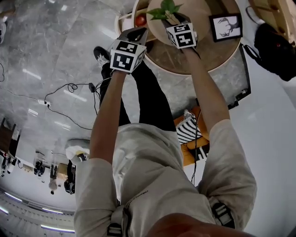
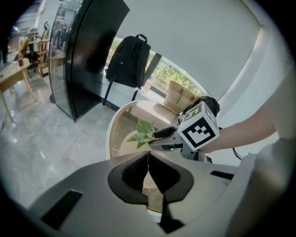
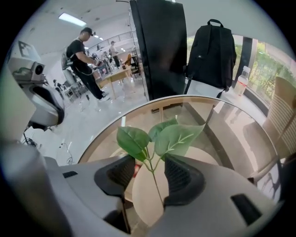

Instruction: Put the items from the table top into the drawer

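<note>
A sprig of green leaves (image 3: 159,139) stands over the round glass-topped table (image 3: 222,139). Its thin stem runs down between the jaws of my right gripper (image 3: 150,163), which are open around it, with the pads clear of the stem. In the head view the sprig (image 1: 165,9) shows just past the right gripper (image 1: 174,19). My left gripper (image 2: 148,156) is shut with nothing in it and hangs at the table's near left edge (image 1: 138,33). A red round fruit (image 1: 140,21) lies in what looks like an open wooden drawer (image 1: 124,21). A framed antler picture (image 1: 225,26) lies on the table.
A black backpack (image 3: 210,51) leans behind the table beside a tall black panel (image 3: 159,46). A wicker chair (image 3: 282,115) is at the right. Cables (image 1: 69,88) trail on the marble floor. A person (image 3: 85,55) stands far off at the left.
</note>
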`<state>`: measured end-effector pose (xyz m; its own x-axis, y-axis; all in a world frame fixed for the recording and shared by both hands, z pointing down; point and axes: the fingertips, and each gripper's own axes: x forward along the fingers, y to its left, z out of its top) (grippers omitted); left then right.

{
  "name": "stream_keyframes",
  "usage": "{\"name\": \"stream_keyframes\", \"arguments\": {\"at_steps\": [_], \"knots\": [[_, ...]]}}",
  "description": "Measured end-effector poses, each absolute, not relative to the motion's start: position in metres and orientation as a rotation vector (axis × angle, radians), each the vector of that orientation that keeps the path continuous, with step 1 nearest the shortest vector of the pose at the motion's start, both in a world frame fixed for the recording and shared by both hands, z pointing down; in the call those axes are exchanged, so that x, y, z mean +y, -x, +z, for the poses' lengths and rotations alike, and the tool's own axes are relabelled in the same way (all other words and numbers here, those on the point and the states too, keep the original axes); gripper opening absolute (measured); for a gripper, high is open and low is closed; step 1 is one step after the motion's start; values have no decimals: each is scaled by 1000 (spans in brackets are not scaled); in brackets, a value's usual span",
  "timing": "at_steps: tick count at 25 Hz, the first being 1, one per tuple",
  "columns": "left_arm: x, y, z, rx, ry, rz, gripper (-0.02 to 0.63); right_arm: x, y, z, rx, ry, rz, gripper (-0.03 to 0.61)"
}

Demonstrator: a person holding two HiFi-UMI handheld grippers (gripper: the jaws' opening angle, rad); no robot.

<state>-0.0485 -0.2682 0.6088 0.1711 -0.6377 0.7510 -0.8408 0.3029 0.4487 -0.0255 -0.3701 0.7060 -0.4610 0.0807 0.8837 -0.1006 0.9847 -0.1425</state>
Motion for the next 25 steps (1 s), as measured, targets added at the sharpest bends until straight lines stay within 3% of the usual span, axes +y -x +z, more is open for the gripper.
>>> {"name": "stream_keyframes", "arguments": {"at_steps": [2,6,17,25], "knots": [[-258,51,612,-1544,-1384,228,21,-378,26,708,-2037,-90,218,164],[-238,56,619,-1543,-1366,226,21,-381,24,708,-2034,-159,185,92],[-187,66,604,-1485,-1497,238,21,-317,32,672,-2063,-274,170,64],[-85,96,593,-1381,-1592,341,21,-194,36,652,-2050,-412,297,64]]}}
